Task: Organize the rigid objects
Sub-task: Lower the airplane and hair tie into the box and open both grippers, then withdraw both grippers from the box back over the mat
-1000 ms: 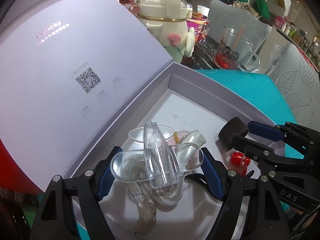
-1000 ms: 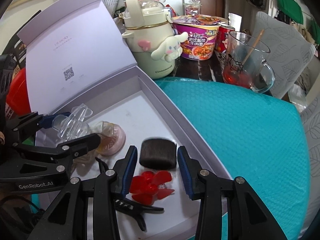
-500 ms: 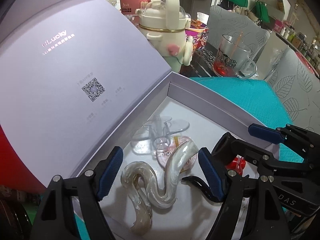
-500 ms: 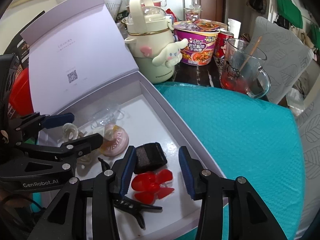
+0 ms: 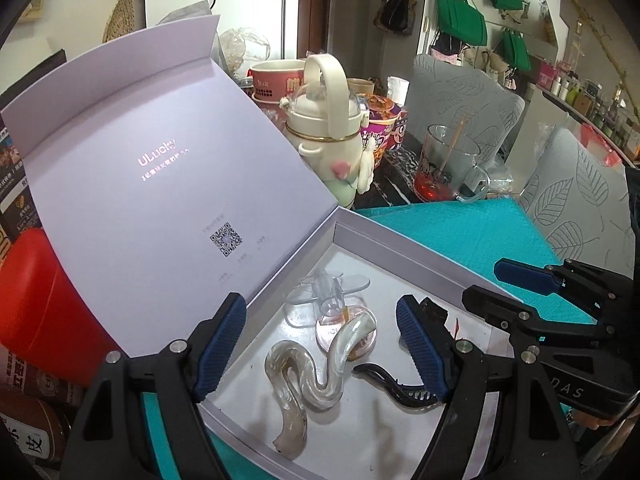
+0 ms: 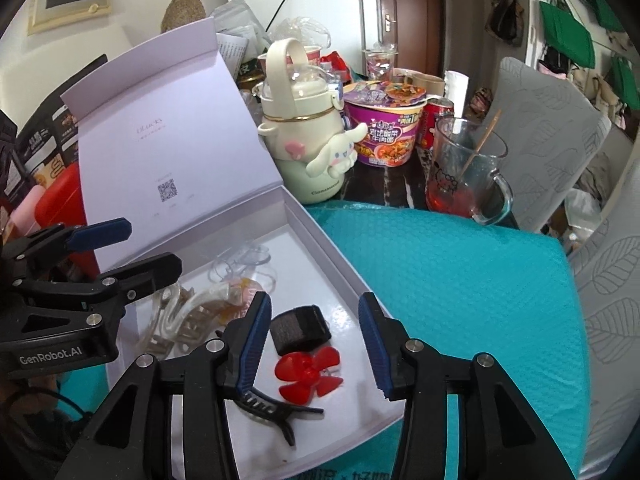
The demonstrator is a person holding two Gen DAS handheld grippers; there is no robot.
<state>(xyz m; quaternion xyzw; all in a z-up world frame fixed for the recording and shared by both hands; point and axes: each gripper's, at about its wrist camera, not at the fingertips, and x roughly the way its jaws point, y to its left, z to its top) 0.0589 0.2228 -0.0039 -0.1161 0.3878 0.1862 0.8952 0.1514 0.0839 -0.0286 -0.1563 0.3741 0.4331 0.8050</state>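
Teal padded matting covers my bench, the largest surface in view, with a mug, a cream bottle and a noodle cup crowded at its far edge. On the matting sits a pale lilac gift box, its lid standing open to the left. All the small things I am sorting lie in the box's white tray.

Largest of them is a wavy pearl hair clip, glossy, stiff and, I judge, slippery; its narrow middle is the safest place to pinch. Touching its upper end is a clear plastic clip resting over a pink round piece; I expect the clear one is light and brittle, so a gentle squeeze across its spine suits it. A black claw clip lies nearest me, thin and springy. Beside it is a dark block, soft-looking on its face. Smallest is a red propeller, light, with thin blades; I would take it by the hub.

My left hand-held gripper hangs above the pearl clip, jaws wide apart, holding nothing. My right hand-held gripper has just been opening; the block and propeller lie below, between its jaws, untouched.
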